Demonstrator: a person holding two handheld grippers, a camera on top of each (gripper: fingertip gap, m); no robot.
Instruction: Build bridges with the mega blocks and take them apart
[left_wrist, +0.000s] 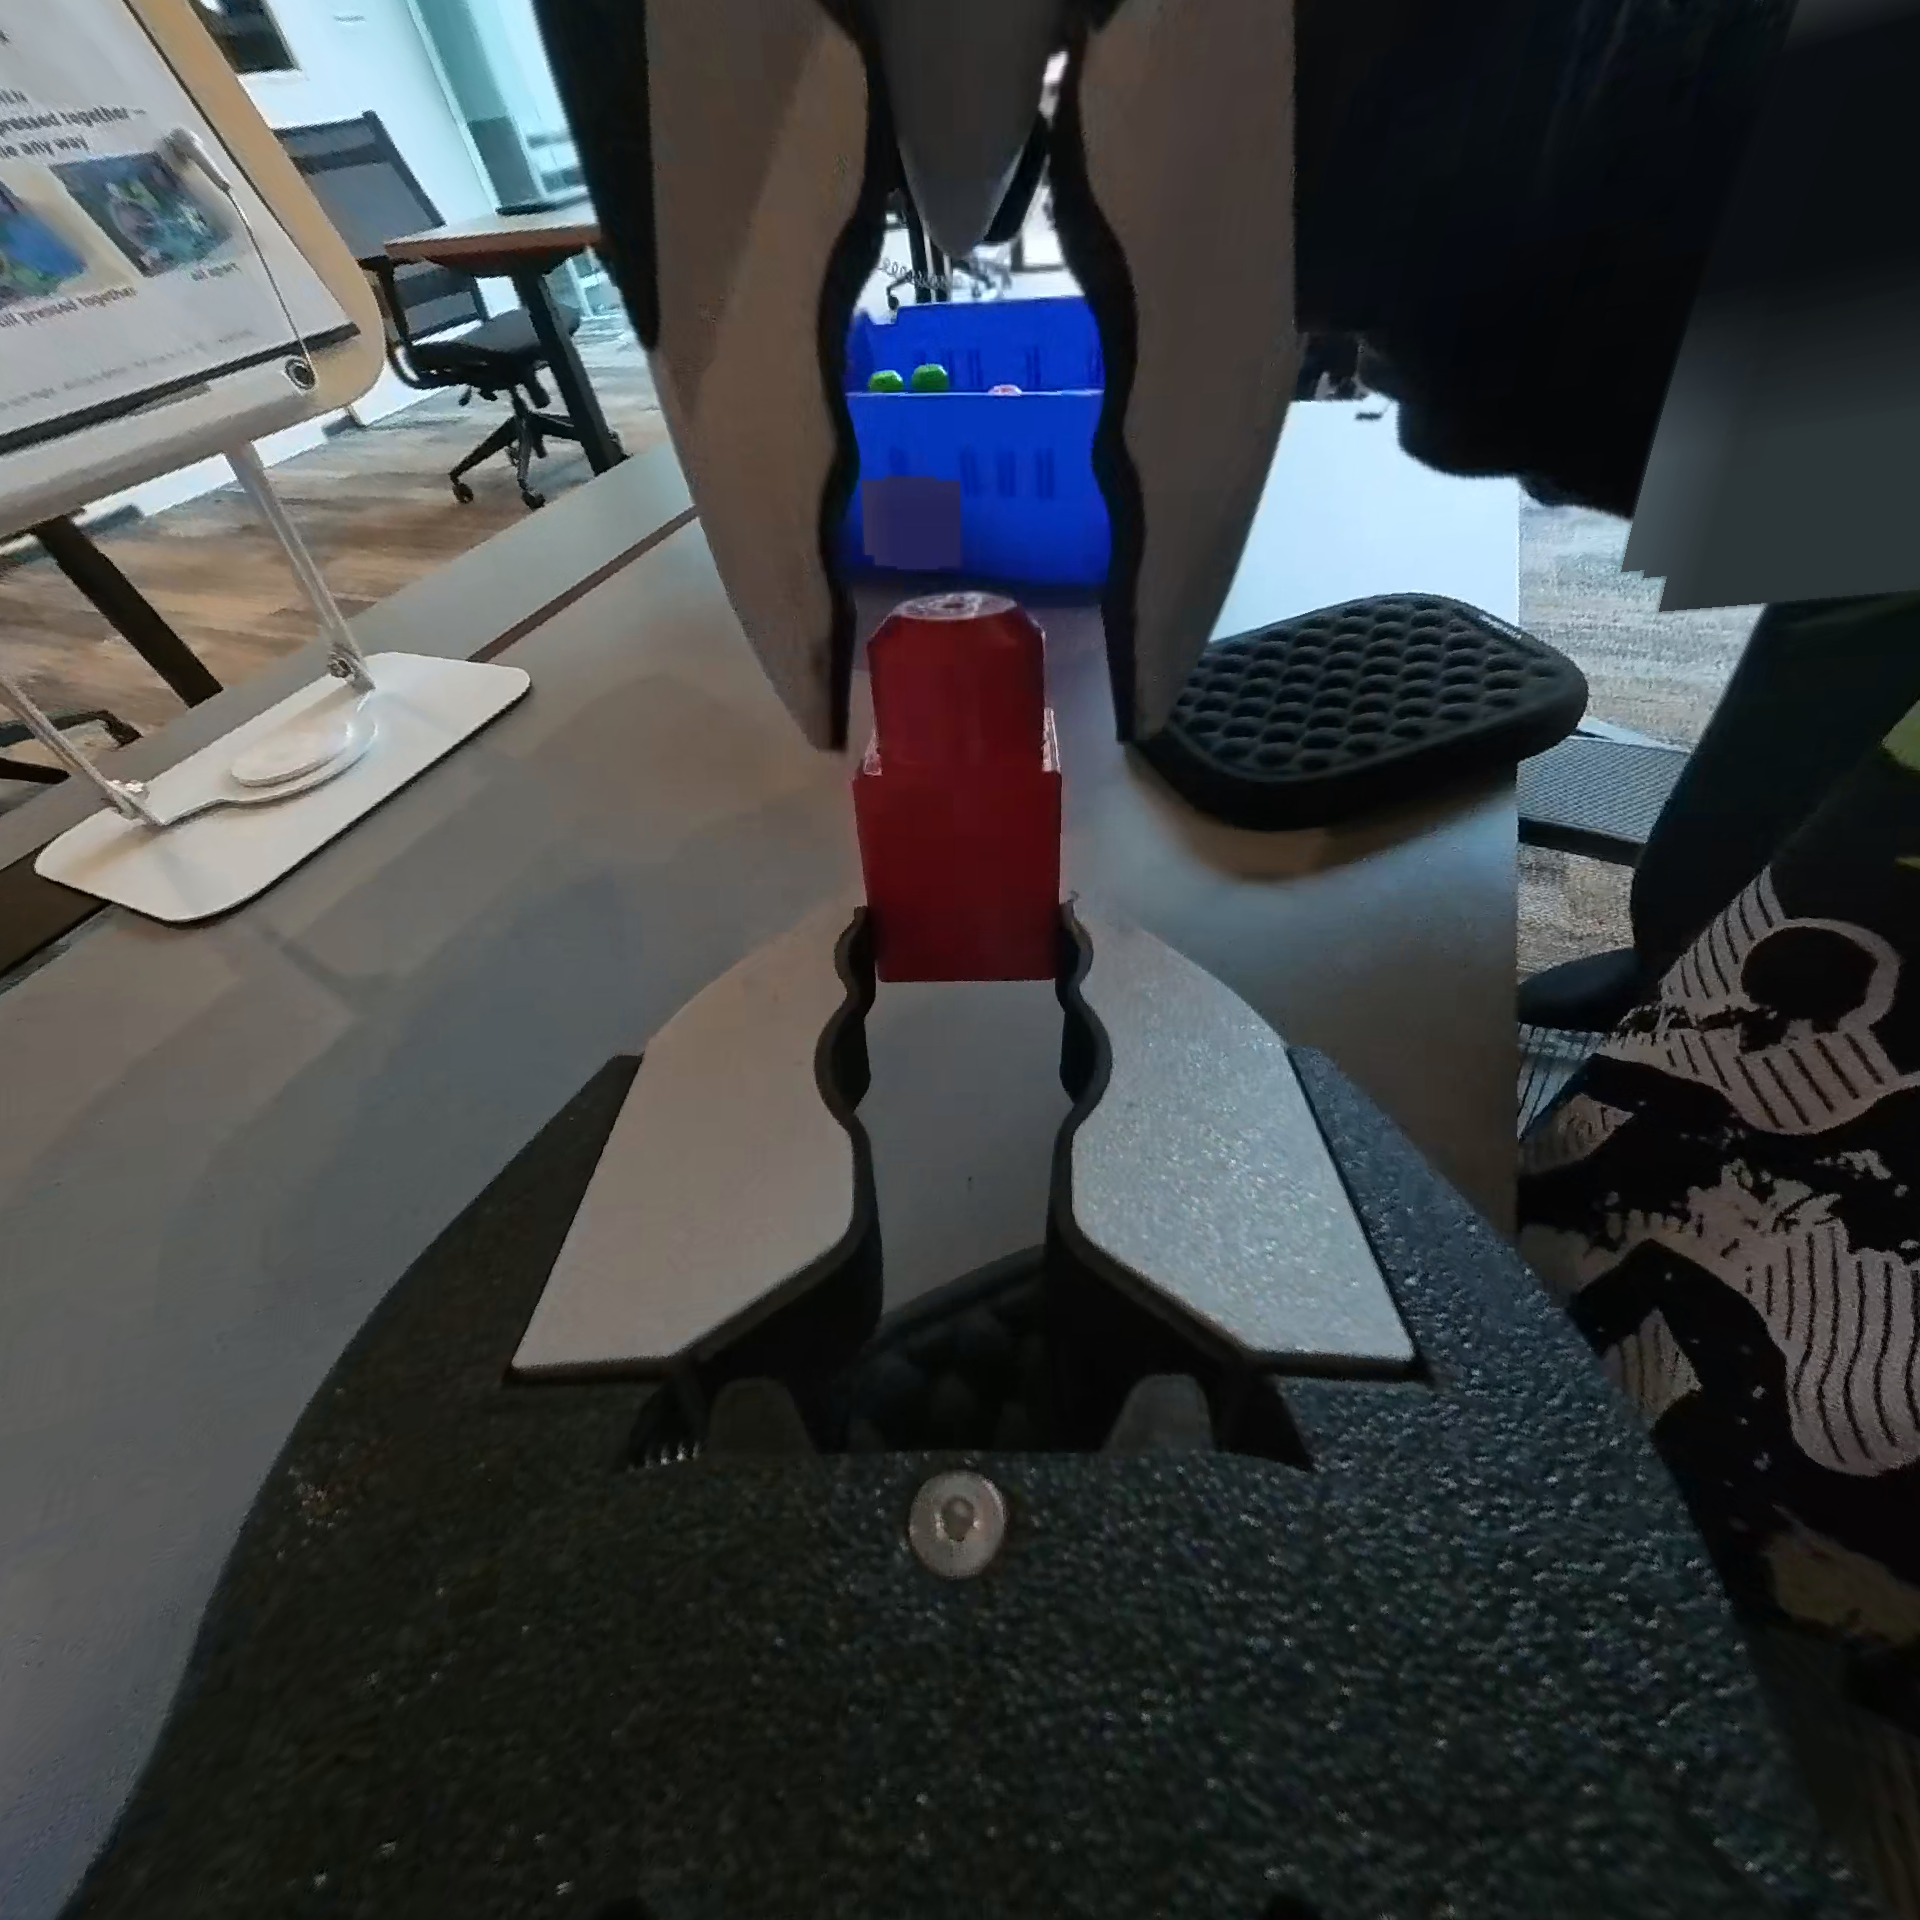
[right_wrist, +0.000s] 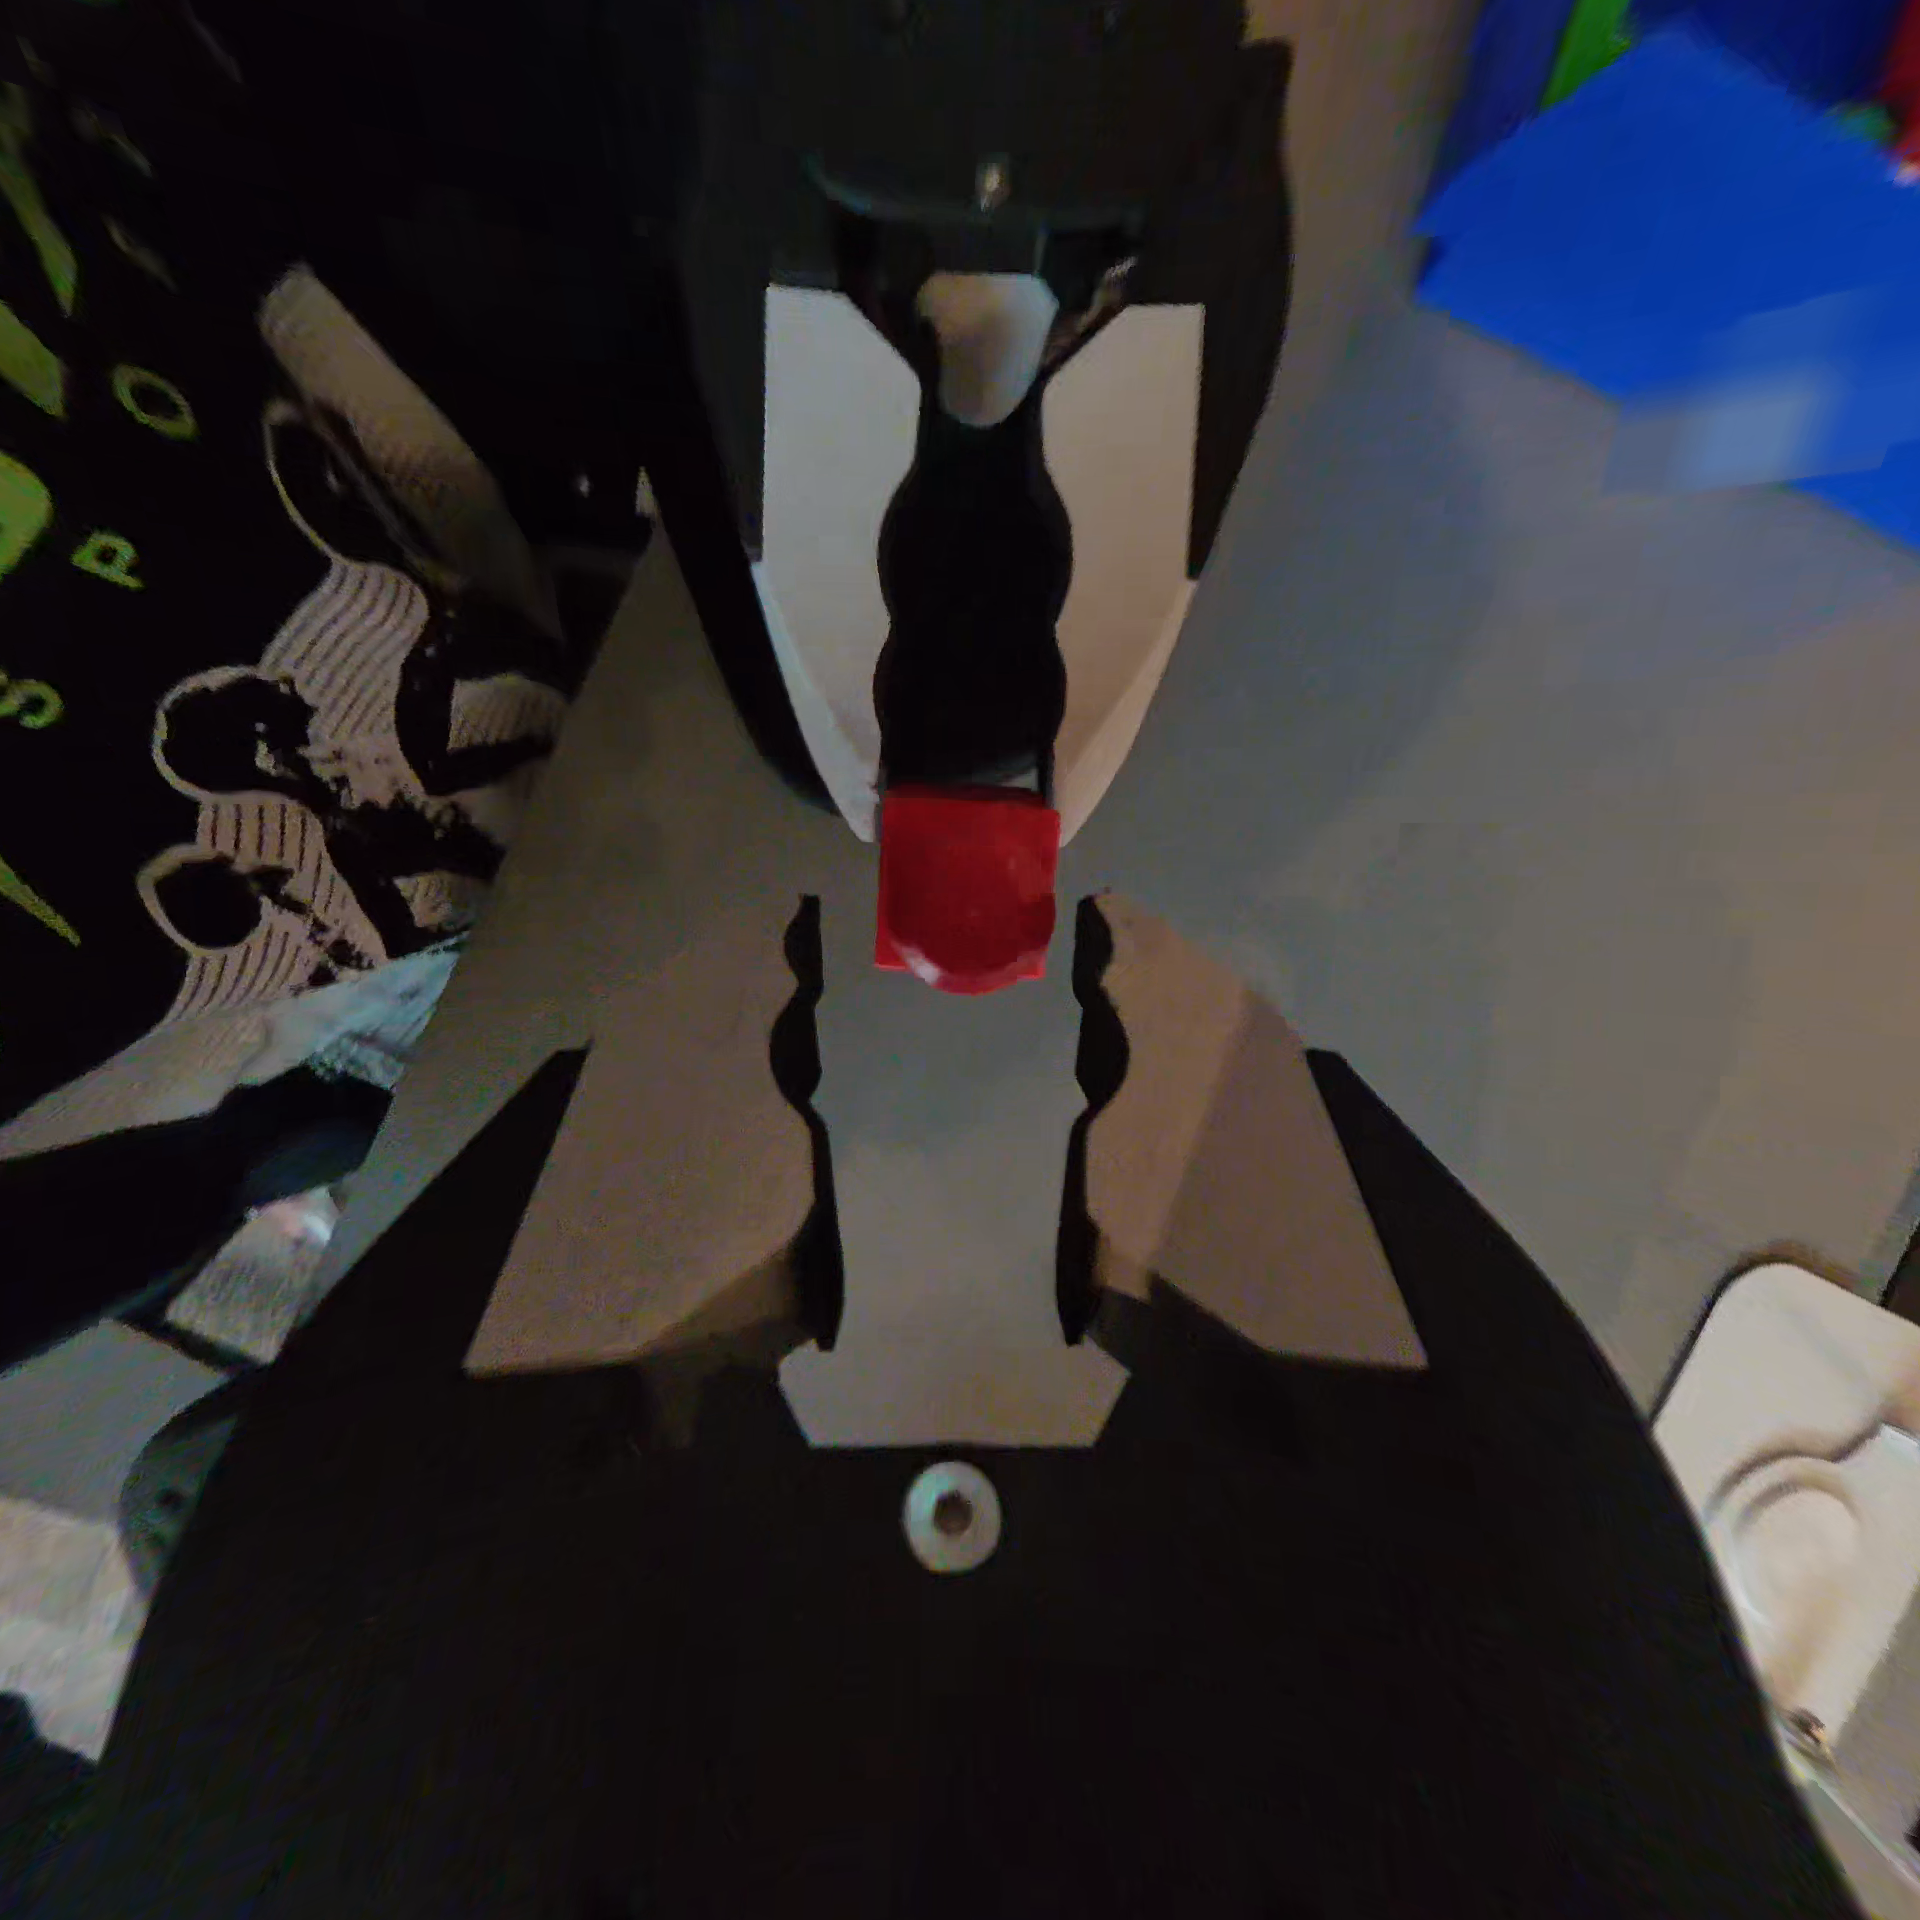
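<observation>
Grey table | one red block | left gripper jaws clamped on it | right gripper jaws apart

The left wrist view is evenly lit by daylight from the windowed office behind, so the small red plastic block stays crisp, with a pale sheen on the smooth grey desk, while wide-angle bending curves the scene toward the edges and softens the corners. The right wrist view is much dimmer and motion-blurred: the black body of the right tool sinks into near-solid shadow, the blue plastic bin smears into flat patches, and the block's stud end shows only a dull glint.
</observation>
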